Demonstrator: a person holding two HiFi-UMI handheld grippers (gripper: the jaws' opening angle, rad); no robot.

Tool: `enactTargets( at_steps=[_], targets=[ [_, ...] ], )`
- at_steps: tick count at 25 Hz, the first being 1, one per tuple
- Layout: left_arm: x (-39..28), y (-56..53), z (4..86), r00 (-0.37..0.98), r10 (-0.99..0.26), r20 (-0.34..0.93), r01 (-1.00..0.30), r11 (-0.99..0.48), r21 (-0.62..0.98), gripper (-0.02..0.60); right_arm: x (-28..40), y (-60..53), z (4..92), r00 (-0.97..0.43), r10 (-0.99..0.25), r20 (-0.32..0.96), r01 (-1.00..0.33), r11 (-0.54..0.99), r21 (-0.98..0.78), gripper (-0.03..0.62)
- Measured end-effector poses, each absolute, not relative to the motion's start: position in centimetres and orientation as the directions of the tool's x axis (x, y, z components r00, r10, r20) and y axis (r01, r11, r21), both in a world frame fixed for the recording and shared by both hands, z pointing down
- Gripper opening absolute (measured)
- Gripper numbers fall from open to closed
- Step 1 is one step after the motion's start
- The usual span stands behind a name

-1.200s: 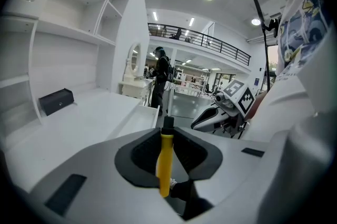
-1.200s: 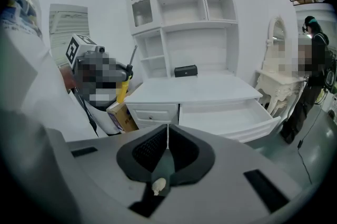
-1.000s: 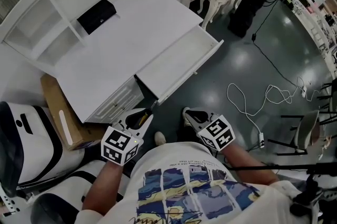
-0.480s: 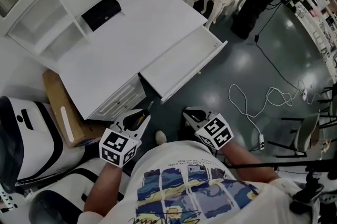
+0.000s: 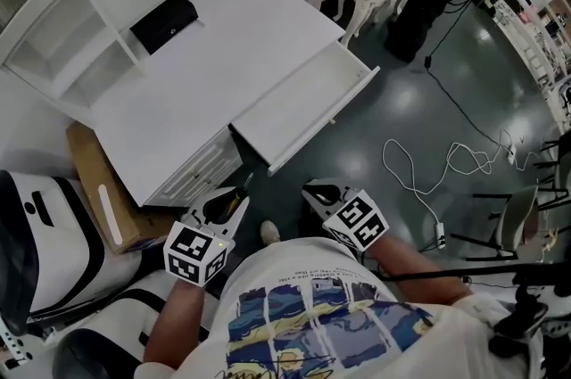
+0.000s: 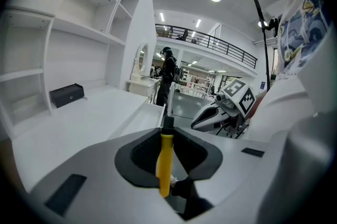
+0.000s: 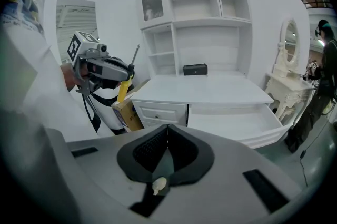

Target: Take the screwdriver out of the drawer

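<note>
Right gripper (image 5: 314,189) has edged slightly left, clenched empty; left gripper (image 5: 234,197) grasps the screwdriver (image 6: 166,159) outside the drawer (image 5: 302,105)

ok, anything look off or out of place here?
Nothing spilled or damaged. The drawer stands pulled out and looks bare inside; the screwdriver is clamped in the left gripper. Only clutter: a loose white cable snaking across the floor and a cardboard box beside the desk.

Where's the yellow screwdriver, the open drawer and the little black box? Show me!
screwdriver (image 6: 166,162), left gripper view, on its yellow handle.
drawer (image 5: 299,103), head view, on its bare bottom.
black box (image 5: 163,24), head view, on its top.
</note>
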State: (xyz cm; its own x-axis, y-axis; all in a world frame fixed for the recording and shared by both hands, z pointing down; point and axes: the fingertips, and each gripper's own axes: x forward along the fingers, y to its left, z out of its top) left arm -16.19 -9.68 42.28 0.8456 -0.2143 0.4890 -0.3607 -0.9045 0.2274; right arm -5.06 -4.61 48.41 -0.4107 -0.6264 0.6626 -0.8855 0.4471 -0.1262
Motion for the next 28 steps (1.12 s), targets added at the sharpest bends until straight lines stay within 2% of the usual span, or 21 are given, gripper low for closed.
enactTargets(
  at_steps=[28],
  targets=[
    [-14.9,-9.3,42.0,0.847,-0.183,0.499,-0.331,-0.916,0.226,0.084,-4.7,-3.8,47.9,-0.406,-0.636,0.656,-0.895,0.42,-0.147,0.025]
  ],
)
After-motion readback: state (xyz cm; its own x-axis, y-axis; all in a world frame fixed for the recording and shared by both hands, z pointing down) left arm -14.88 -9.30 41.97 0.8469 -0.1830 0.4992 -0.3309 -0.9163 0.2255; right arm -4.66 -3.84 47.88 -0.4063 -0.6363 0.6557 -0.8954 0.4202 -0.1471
